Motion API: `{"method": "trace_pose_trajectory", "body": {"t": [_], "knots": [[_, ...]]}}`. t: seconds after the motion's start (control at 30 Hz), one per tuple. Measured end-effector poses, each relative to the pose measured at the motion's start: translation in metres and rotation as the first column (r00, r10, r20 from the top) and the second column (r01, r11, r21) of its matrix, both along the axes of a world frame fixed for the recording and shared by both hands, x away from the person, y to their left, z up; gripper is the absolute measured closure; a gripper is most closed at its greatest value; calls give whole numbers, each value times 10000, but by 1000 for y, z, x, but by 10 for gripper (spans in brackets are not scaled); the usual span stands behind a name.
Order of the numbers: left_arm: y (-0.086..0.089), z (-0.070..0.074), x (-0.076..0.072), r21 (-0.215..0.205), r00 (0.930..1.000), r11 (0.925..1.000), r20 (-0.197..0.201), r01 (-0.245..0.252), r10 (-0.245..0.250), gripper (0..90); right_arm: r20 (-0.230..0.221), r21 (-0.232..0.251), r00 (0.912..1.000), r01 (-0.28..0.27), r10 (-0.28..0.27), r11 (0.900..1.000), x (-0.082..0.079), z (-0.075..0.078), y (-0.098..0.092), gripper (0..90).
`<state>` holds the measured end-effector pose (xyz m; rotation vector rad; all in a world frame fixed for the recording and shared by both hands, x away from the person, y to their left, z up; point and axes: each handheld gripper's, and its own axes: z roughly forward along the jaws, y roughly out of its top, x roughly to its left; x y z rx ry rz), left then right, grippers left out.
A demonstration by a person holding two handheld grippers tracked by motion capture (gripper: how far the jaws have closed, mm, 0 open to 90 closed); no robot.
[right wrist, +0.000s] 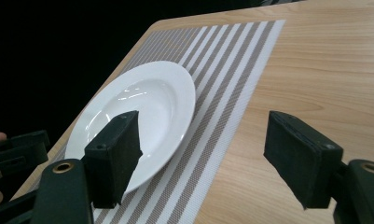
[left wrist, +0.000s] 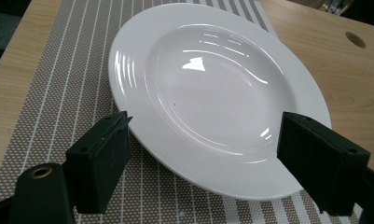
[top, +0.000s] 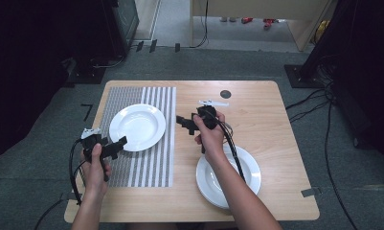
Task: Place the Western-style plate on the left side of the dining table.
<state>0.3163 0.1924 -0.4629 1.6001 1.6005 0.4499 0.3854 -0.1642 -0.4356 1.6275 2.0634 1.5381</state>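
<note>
A white deep plate (top: 137, 127) lies on a striped placemat (top: 146, 163) on the left half of the wooden table. My left gripper (top: 115, 146) hovers at the plate's near-left rim; in the left gripper view its jaws stand wide apart on either side of the plate's (left wrist: 212, 88) near edge, open and not touching it. My right gripper (top: 185, 123) is open over bare wood just right of the mat, pointing left toward the plate (right wrist: 138, 112). A second white plate (top: 228, 177) sits at the front right, partly under the right forearm.
A round dark hole (top: 225, 94) marks the tabletop near its far edge. The table's right half (top: 276, 124) is bare wood. Cables trail over the carpet at the right (top: 323, 124). Dark equipment stands beyond the far-left corner (top: 98, 57).
</note>
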Motion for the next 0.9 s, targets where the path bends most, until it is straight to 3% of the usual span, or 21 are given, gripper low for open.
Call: {"method": "trace_pose_trajectory", "body": {"t": [0.27,0.57,0.9], "knots": [[-9,-7,-10,471,9999,9988,-56,140,-137,176,109,14,9997,220,-220,9998,-18,-1,-29,271],[-12,-16,-21,748,9998,9971,-147,-102,114,176,432,-447,9984,385,-366,9983,-44,2,-58,266],[-12,-23,-31,1176,9993,9926,-163,-316,338,176,545,-472,9961,717,-691,9963,-67,-5,-85,264]]}}
